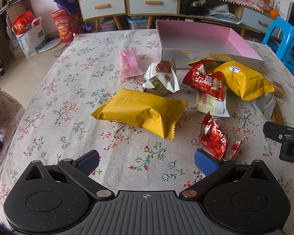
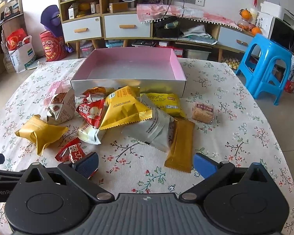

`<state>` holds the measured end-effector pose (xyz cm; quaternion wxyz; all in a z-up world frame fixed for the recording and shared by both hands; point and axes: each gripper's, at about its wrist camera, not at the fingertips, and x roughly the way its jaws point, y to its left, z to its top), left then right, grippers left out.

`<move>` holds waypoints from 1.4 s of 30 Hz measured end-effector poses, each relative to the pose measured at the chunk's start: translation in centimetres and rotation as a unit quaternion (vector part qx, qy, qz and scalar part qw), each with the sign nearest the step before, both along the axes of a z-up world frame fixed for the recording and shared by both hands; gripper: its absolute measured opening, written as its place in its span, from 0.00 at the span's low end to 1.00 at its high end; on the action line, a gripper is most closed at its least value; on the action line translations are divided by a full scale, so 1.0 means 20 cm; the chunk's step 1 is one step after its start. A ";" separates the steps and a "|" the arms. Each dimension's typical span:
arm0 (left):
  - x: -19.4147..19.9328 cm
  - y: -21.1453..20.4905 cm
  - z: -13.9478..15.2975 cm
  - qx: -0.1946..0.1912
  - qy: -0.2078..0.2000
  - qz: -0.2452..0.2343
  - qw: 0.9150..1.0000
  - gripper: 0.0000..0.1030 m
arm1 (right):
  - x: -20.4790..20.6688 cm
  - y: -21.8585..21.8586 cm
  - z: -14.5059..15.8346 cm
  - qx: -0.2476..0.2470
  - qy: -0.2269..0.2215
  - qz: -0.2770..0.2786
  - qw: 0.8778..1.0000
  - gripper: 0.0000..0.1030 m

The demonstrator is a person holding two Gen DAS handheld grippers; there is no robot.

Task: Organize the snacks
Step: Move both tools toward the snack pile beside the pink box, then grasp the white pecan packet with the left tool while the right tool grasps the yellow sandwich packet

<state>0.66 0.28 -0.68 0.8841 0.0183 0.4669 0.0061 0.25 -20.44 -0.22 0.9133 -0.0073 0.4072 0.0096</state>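
Observation:
An open box with a pink inside (image 1: 198,37) (image 2: 127,66) stands at the far side of the table, with nothing in it. Several snack packets lie in front of it: a yellow packet (image 1: 141,113) (image 2: 39,131), a red packet (image 1: 215,139) (image 2: 70,152), a white nut packet (image 1: 160,78), a pink packet (image 1: 129,64), a gold bar packet (image 2: 180,146) and a grey packet (image 2: 152,129). My left gripper (image 1: 147,161) is open and empty, close to the red packet. My right gripper (image 2: 146,164) is open and empty, beside the gold bar packet.
The table has a floral cloth (image 1: 68,98). A blue plastic stool (image 2: 264,64) stands at the right. Cabinets with drawers (image 2: 125,27) line the far wall. Bags (image 1: 29,33) stand on the floor at the left. The right gripper's body (image 1: 284,139) shows in the left wrist view.

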 end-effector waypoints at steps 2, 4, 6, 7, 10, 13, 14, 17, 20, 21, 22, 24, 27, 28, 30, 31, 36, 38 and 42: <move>0.00 0.00 0.00 0.001 0.000 -0.002 1.000 1.00 | 0.00 0.00 0.00 0.002 0.004 -0.002 1.000 0.91; 0.00 0.00 0.00 0.003 0.001 -0.002 1.000 1.00 | 0.00 0.00 0.00 0.002 0.005 -0.001 1.000 0.91; 0.00 0.00 0.00 0.001 0.003 -0.001 1.000 1.00 | 0.00 0.00 0.00 0.002 0.006 0.000 1.000 0.91; 0.01 0.00 0.00 -0.001 0.004 -0.001 1.000 1.00 | 0.00 0.01 0.00 0.002 0.007 0.001 1.000 0.91; 0.00 0.00 0.00 -0.002 0.004 -0.003 1.000 1.00 | 0.00 0.01 0.01 0.001 0.008 0.006 1.000 0.91; 0.00 0.00 -0.01 0.000 0.002 -0.005 1.000 1.00 | 0.00 0.02 0.01 0.001 0.007 0.010 1.000 0.91; 0.00 0.00 -0.01 -0.001 0.002 -0.006 1.000 1.00 | 0.00 0.02 0.01 0.002 0.008 0.010 1.000 0.91; 0.00 0.00 -0.01 0.000 0.002 -0.008 1.000 1.00 | 0.00 0.01 0.02 0.010 0.010 0.011 1.000 0.91; 0.00 0.00 -0.01 0.000 0.000 -0.011 1.000 1.00 | 0.00 0.00 0.02 0.015 0.008 0.013 1.000 0.91; 0.00 0.00 -0.01 0.000 -0.001 -0.012 1.000 1.00 | 0.00 0.00 0.02 0.016 0.008 0.014 1.000 0.91; 0.00 0.00 0.00 0.000 -0.002 -0.012 1.000 1.00 | 0.00 0.01 0.02 0.016 0.009 0.016 1.000 0.91; 0.00 0.00 0.00 0.001 -0.004 -0.013 1.000 1.00 | 0.00 0.01 0.02 0.017 0.015 0.020 1.000 0.91; 0.01 0.00 0.00 0.000 -0.005 -0.019 1.000 1.00 | 0.01 0.01 0.02 0.023 0.020 0.023 0.999 0.91; 0.01 0.00 0.00 0.000 -0.005 -0.022 1.000 1.00 | 0.01 0.01 0.02 0.025 0.020 0.024 0.999 0.91; 0.01 0.00 0.00 -0.006 -0.003 -0.027 1.000 1.00 | 0.01 0.01 0.02 0.024 0.021 0.022 0.999 0.91; 0.01 0.00 0.00 -0.010 0.000 -0.031 0.999 1.00 | 0.02 0.01 0.02 0.023 0.023 0.021 0.999 0.91; 0.05 0.03 0.01 -0.038 0.017 -0.054 0.998 1.00 | 0.06 -0.02 0.01 0.021 0.033 0.013 0.999 0.90; 0.07 0.04 0.03 -0.052 0.020 -0.059 0.997 1.00 | 0.08 -0.04 0.01 0.024 0.035 0.012 0.999 0.89; 0.14 0.07 0.08 -0.060 0.016 -0.071 0.995 1.00 | 0.13 -0.06 0.02 0.032 0.043 0.012 0.999 0.86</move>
